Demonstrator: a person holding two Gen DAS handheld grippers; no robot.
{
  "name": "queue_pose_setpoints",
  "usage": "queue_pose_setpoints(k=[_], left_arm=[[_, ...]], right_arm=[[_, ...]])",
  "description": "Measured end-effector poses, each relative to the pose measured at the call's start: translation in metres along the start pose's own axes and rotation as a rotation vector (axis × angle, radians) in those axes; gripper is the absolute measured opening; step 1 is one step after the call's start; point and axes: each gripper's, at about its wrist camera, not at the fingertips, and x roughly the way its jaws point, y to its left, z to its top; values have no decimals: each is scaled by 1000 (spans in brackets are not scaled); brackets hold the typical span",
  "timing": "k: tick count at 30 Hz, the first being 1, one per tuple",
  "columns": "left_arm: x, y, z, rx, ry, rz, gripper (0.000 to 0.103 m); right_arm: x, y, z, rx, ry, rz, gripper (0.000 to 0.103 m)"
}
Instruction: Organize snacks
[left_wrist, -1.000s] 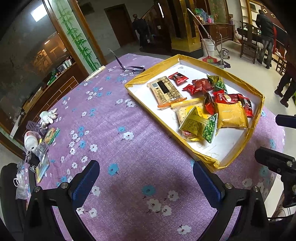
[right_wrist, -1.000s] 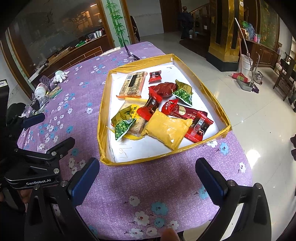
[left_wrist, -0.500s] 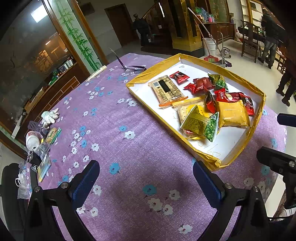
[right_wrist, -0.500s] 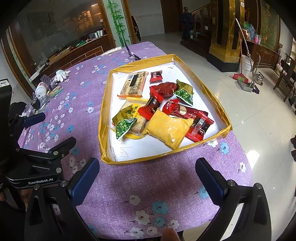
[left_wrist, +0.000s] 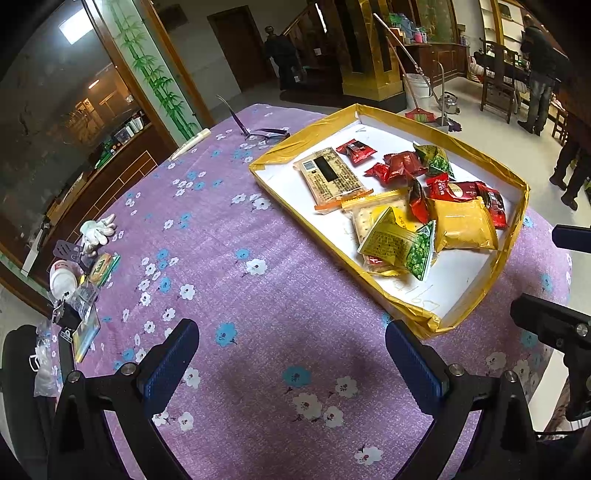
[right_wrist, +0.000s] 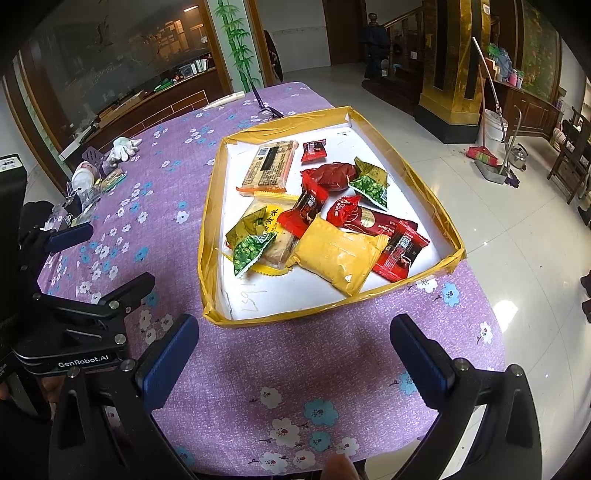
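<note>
A shallow white tray with a yellow taped rim (left_wrist: 402, 314) (right_wrist: 210, 229) lies on the purple flowered tablecloth and holds several snack packets. Among them are a large yellow packet (left_wrist: 463, 226) (right_wrist: 338, 254), a tan cracker pack (left_wrist: 330, 176) (right_wrist: 271, 166), green-and-yellow pea packets (left_wrist: 400, 243) (right_wrist: 251, 240) and red packets (left_wrist: 402, 166) (right_wrist: 400, 249). My left gripper (left_wrist: 291, 363) hovers open over bare cloth, short of the tray's near-left rim. My right gripper (right_wrist: 295, 363) is open too, just before the tray's near edge. Neither holds anything.
Glasses (left_wrist: 266, 133) lie on the cloth beyond the tray. A glove, a cup and small clutter (left_wrist: 79, 269) sit at the table's left edge. The left gripper's body (right_wrist: 74, 325) is close on my right gripper's left. People stand on the tiled floor behind.
Both grippers have drifted slightly; the view shifts a little toward the tray. Both stay open and nothing in the tray has moved.
</note>
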Motion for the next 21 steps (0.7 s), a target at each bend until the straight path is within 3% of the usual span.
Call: queue_pose_setpoints(k=[21], left_arm=[[1,-1,1,-6,1,-30,102]], right_arm=[[0,0,0,3,0,-1,103]])
